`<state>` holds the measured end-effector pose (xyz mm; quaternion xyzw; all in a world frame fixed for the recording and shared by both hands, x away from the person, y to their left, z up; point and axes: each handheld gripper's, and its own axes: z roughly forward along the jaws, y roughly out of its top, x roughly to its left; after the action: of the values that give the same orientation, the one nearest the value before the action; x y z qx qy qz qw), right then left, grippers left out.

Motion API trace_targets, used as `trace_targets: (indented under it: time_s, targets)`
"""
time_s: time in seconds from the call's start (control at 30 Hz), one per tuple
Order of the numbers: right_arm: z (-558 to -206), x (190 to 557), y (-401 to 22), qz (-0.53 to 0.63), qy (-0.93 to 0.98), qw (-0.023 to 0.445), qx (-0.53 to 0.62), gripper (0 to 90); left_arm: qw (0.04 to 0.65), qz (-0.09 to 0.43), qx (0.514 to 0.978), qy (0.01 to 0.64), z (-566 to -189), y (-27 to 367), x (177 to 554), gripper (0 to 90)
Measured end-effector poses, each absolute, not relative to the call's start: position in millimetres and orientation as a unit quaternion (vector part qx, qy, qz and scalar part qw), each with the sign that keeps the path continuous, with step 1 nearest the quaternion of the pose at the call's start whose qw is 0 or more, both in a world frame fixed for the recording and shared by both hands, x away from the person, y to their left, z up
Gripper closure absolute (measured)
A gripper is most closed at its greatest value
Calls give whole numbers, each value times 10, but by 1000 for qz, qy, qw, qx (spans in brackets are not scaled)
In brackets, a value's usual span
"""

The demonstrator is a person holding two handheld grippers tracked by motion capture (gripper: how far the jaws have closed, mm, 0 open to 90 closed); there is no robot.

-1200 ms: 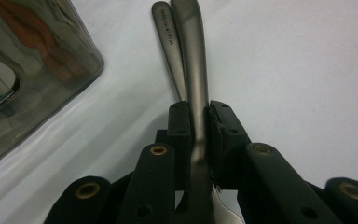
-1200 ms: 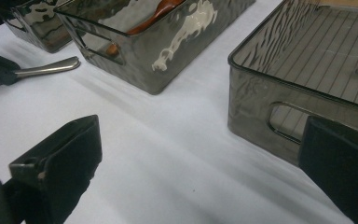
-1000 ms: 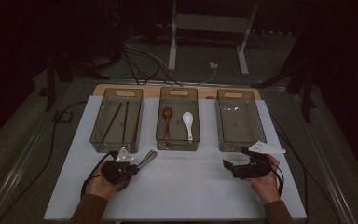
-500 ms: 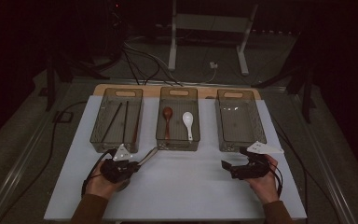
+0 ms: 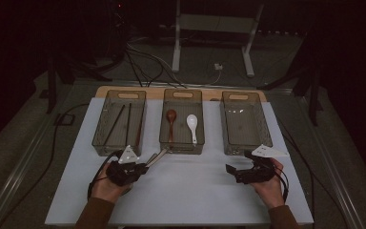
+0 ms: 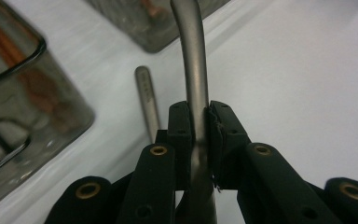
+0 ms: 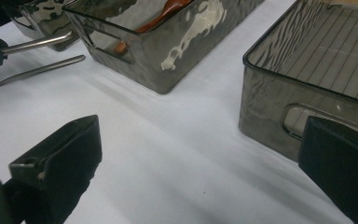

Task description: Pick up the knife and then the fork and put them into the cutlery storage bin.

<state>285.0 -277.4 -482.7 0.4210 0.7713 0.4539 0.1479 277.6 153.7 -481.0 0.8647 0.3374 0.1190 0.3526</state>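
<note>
My left gripper (image 5: 143,164) (image 6: 199,112) is shut on the handle of a metal utensil (image 5: 158,155) (image 6: 193,70). The handle sticks out toward the middle bin (image 5: 183,91), just above the table. A second metal utensil (image 6: 147,100) (image 7: 42,67) lies flat on the white tabletop beside it; its far end looks like a fork. My right gripper (image 5: 237,163) (image 7: 200,135) rests near the right bin (image 5: 228,136) with its jaws wide open and nothing between them.
Three smoky clear bins stand in a row at the back of the white table (image 5: 195,191). The left bin (image 5: 99,138) holds dark chopsticks (image 5: 119,121). In the middle bin lie a wooden spoon (image 5: 171,119) and a white spoon (image 5: 192,125). The right bin has nothing in it.
The left gripper has edged slightly toward the middle bin with the metal utensil still in it. The right gripper has stayed put.
</note>
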Motion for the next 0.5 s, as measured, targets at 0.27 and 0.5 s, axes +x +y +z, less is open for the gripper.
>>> trace_targets:
  time_s: [0.27, 0.5]
  targets:
    - [-4809, 2836, -2784, 461, 766, 148, 424, 0, 371, 123, 861, 323, -4663, 1358, 2795, 815]
    - [-4811, 2822, -2763, 461, 766, 147, 424, 0, 385, 129, 859, 311, -4538, 1153, 2854, 815]
